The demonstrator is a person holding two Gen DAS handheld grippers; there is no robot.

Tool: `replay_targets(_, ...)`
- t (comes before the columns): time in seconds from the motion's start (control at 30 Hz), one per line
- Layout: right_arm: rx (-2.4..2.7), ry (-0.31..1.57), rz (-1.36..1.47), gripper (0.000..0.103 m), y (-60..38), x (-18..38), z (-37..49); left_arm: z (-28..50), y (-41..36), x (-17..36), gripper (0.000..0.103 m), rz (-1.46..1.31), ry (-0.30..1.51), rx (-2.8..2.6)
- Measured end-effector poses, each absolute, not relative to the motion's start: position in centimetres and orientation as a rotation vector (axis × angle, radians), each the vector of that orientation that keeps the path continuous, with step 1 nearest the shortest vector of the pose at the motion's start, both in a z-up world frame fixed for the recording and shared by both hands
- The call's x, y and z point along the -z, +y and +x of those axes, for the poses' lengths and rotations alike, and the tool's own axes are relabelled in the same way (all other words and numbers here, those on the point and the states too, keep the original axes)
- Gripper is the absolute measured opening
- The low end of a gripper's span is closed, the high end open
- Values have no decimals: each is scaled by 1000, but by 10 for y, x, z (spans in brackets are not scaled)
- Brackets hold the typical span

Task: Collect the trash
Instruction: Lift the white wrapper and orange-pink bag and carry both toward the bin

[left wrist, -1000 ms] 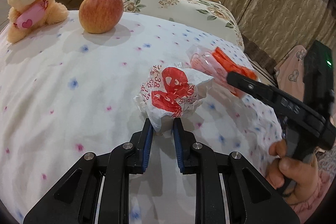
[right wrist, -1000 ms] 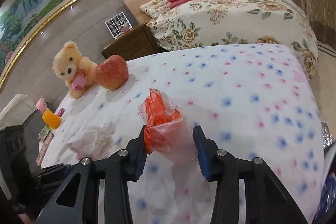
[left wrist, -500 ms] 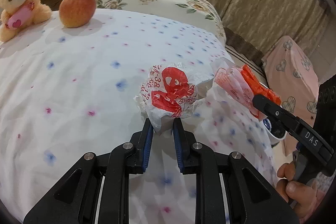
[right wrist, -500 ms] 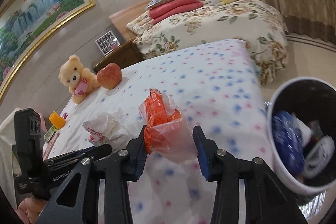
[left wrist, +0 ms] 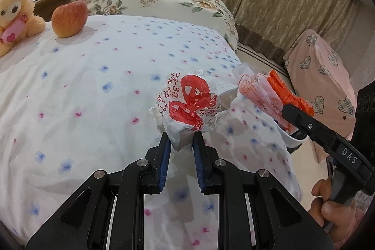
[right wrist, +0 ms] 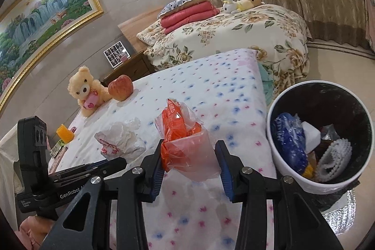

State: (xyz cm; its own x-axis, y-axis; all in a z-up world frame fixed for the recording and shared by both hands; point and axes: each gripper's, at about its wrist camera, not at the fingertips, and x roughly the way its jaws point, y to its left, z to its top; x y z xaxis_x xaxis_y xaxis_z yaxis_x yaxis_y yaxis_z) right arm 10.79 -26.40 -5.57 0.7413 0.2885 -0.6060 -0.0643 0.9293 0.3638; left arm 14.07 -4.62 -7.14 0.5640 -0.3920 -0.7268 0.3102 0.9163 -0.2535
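Observation:
My left gripper (left wrist: 181, 142) is shut on a crumpled white plastic bag with red print (left wrist: 193, 104), held above the flowered bed sheet (left wrist: 98, 90). My right gripper (right wrist: 190, 156) is shut on a clear bag holding orange wrappers (right wrist: 181, 135), raised over the bed's right edge. The same orange bag (left wrist: 276, 93) appears at the right of the left wrist view, with the right gripper's arm behind it. The white bag (right wrist: 120, 139) also shows in the right wrist view, left of the orange one. A white trash bin (right wrist: 279, 156) with a black liner stands on the floor to the right, holding several pieces of trash.
An apple (left wrist: 69, 19) and a cream teddy bear (left wrist: 14, 15) sit at the far end of the sheet. A second bed (right wrist: 234, 32) with folded pink blankets lies beyond. A pink heart-patterned cover (left wrist: 325, 76) stands to the right. A hand (left wrist: 337, 214) grips the right tool's handle.
Both grippers have carried their bags to the right, toward the bed's edge. The trash bin came into the right wrist view and now looms larger. The apple and bear have drifted farther away.

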Motion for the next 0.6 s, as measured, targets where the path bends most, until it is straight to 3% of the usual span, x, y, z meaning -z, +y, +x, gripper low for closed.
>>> replay_targets(0.6,-153,699,348,42,-295,53,82,131,-82,69,18,-31,884,456)
